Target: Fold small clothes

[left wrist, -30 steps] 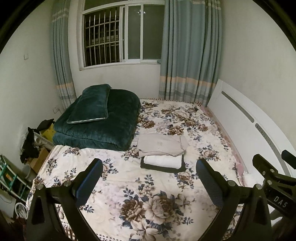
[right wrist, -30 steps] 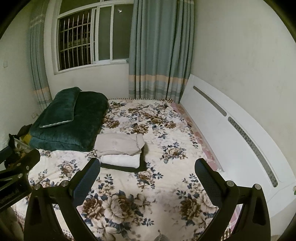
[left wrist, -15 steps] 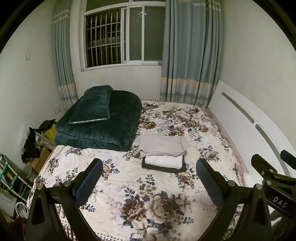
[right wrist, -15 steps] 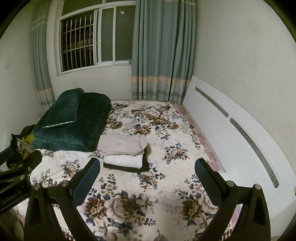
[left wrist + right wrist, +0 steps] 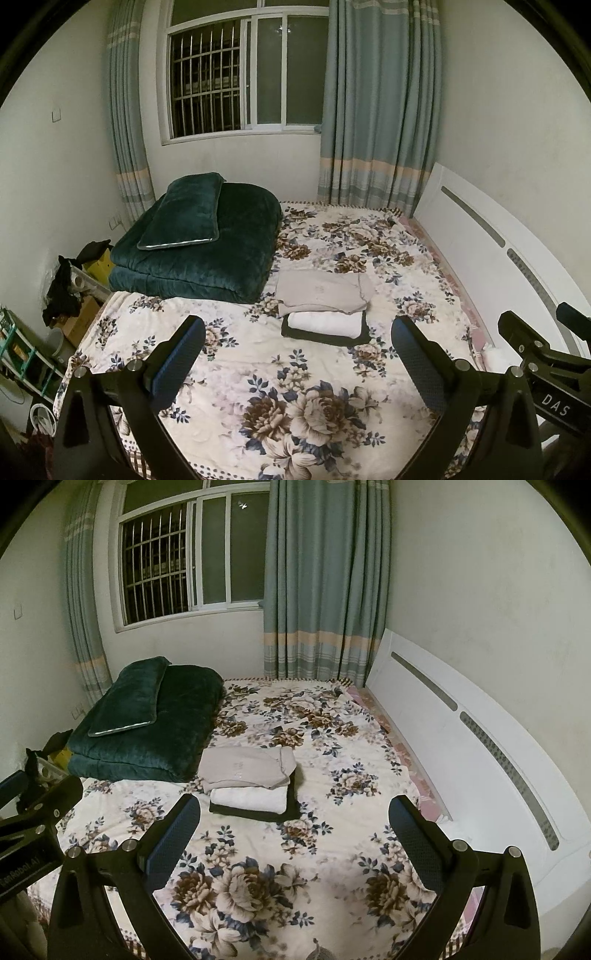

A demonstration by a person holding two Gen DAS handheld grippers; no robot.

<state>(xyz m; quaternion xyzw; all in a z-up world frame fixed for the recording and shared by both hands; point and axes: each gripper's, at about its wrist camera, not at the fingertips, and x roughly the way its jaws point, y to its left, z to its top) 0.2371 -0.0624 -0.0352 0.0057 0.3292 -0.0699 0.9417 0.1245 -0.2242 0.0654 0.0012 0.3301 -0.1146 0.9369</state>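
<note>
A stack of folded small clothes lies mid-bed: a beige garment [image 5: 321, 291] on top, a white one [image 5: 325, 324] under it and a black one [image 5: 325, 338] at the bottom. The same stack shows in the right wrist view, beige [image 5: 243, 766], white [image 5: 251, 798], black [image 5: 258, 814]. My left gripper [image 5: 298, 354] is open and empty, held above the near part of the bed, well short of the stack. My right gripper [image 5: 294, 834] is open and empty, likewise back from the stack.
The bed has a floral blanket [image 5: 295, 398] and a white headboard [image 5: 498, 258] on the right. A folded dark green quilt [image 5: 207, 258] with a pillow [image 5: 181, 218] sits at the far left. Boxes and clutter [image 5: 70, 291] stand left of the bed. A window and curtains are behind.
Both grippers have drawn back and risen slightly from the bed; the stack looks a little farther away. Jaws stay open. The clothes have not moved.
</note>
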